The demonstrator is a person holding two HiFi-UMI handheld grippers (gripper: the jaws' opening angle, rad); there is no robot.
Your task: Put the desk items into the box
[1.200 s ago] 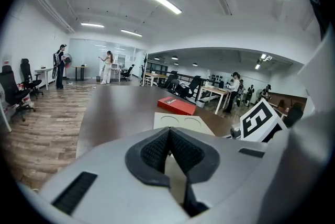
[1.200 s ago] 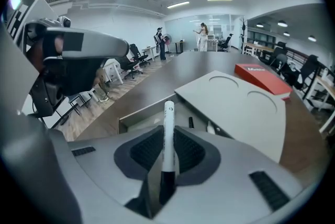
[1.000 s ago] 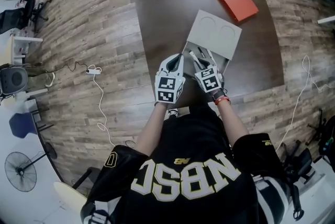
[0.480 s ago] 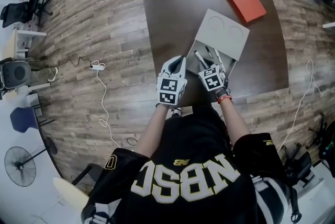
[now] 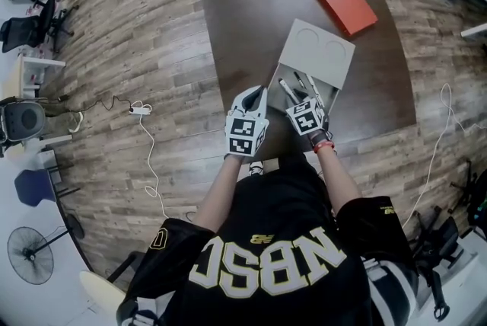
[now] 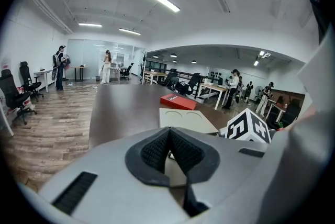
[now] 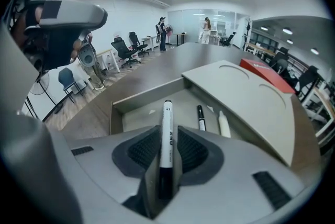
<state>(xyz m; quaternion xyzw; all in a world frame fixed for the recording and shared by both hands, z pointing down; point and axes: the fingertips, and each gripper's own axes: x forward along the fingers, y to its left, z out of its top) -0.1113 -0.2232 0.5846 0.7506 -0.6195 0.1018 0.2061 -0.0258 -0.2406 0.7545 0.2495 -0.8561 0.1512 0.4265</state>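
Observation:
A grey box (image 5: pixel 280 71) lies open on the dark table, its lid (image 5: pixel 316 50) folded away from me. My right gripper (image 5: pixel 299 94) hovers over the box's near end. Its jaws are opening, and a white marker with a black cap (image 7: pixel 166 131) lies loosely between the pads (image 7: pixel 142 150), pointing into the box (image 7: pixel 133 101). A black pen (image 7: pixel 201 115) and a white pen (image 7: pixel 223 124) rest on the box floor. My left gripper (image 5: pixel 256 94) hangs just left of the box, shut with nothing in it (image 6: pixel 168 133).
A red book (image 5: pixel 344 3) lies on the table beyond the box. The table edge (image 5: pixel 215 81) runs close to the left gripper, with wooden floor and a white cable (image 5: pixel 144 134) beyond it. Office chairs and people stand far off.
Both grippers stay at the near end of the box. Only the head camera has shifted slightly.

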